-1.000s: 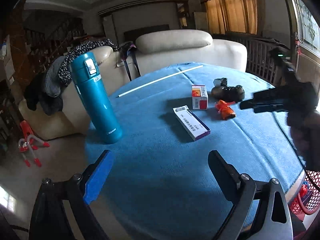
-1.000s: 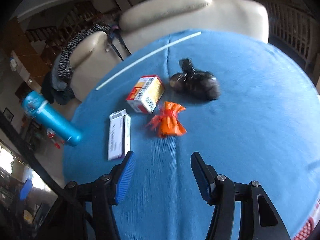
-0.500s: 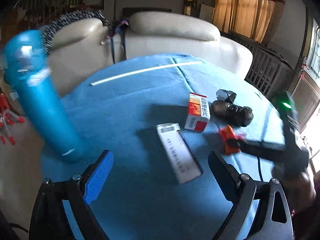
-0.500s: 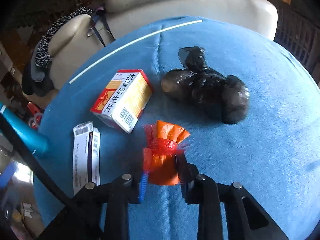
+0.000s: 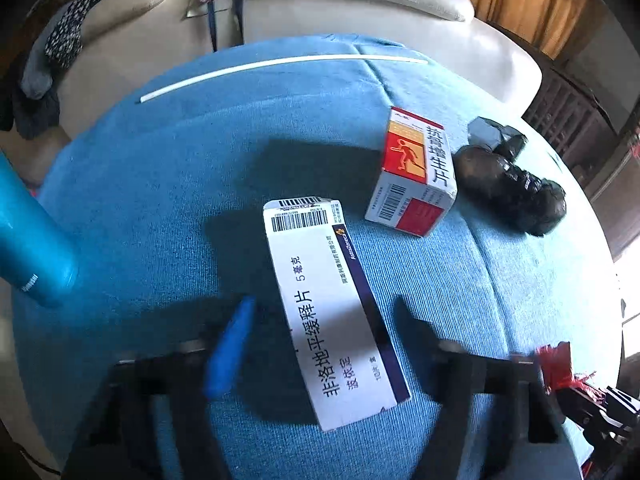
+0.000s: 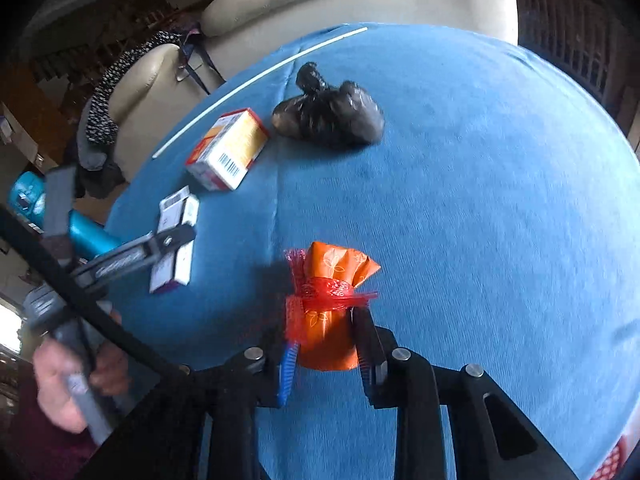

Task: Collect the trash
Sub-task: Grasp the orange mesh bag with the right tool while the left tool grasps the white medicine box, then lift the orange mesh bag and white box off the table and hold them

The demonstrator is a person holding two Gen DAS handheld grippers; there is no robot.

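My right gripper [image 6: 326,354] is shut on an orange wrapper with red mesh [image 6: 330,304], held just above the blue tablecloth [image 6: 480,208]. The mesh also shows at the right edge of the left wrist view [image 5: 556,364]. My left gripper [image 5: 324,340] is open, its blurred fingers on either side of a long white and purple medicine box [image 5: 336,320] that lies flat on the cloth. A red and white medicine box [image 5: 412,180] and a knotted black bag [image 5: 512,192] lie further back.
A teal flask [image 5: 32,240] stands at the table's left edge. A thin white stick [image 5: 280,66] lies near the far edge. A cream sofa [image 5: 360,4] with dark clothes stands behind the table. A red mesh basket [image 6: 612,460] shows at bottom right.
My left gripper moved forward and down until its fingers straddle the long white box. My right gripper closed on the orange wrapper and pulled it back toward the near side of the table.
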